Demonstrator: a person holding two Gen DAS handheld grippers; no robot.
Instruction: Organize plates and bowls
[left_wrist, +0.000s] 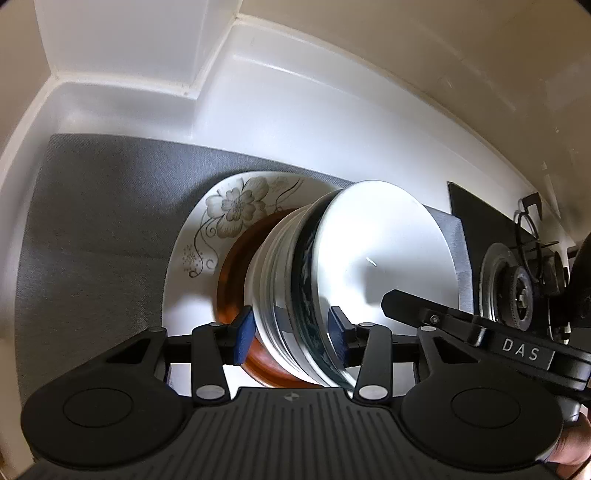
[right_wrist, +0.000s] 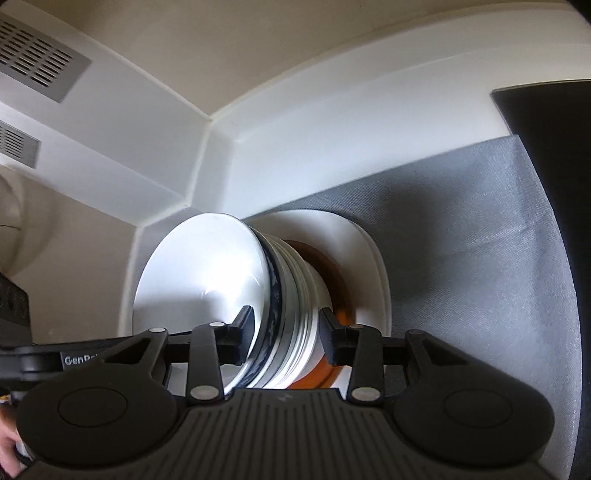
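Our left gripper (left_wrist: 291, 334) and our right gripper (right_wrist: 286, 334) stand on opposite sides of one stack of bowls (left_wrist: 295, 295). In each view the two fingers are apart, with the edge of the stack between them. We cannot tell if the pads press on the stack or only stand beside it, because the gripper bodies hide the lowest part.

The stack sits on a flowered plate (left_wrist: 221, 218), and an orange-brown dish (left_wrist: 229, 288) lies between the plate and the bowls. The top bowl (left_wrist: 384, 251) is white inside, and under it we see a bowl with a dark blue pattern (left_wrist: 301, 280), then some pale bowls. How many pale bowls are there is hard to count, since their edges blur together. In the right wrist view the plate's flowers are hidden behind the stack.

The plate rests on a grey mat (left_wrist: 103, 221), which covers the counter up to a white wall edge (left_wrist: 258, 122) behind the plate. To the side of the stack away from the flowers, a black stove with a gas burner (left_wrist: 517, 288) stands close, partly cut off by the right gripper's arm, which crosses the left wrist view. In the right wrist view, far above the stack, a metal vent grille (right_wrist: 37, 59) is seen at the frame's corner.
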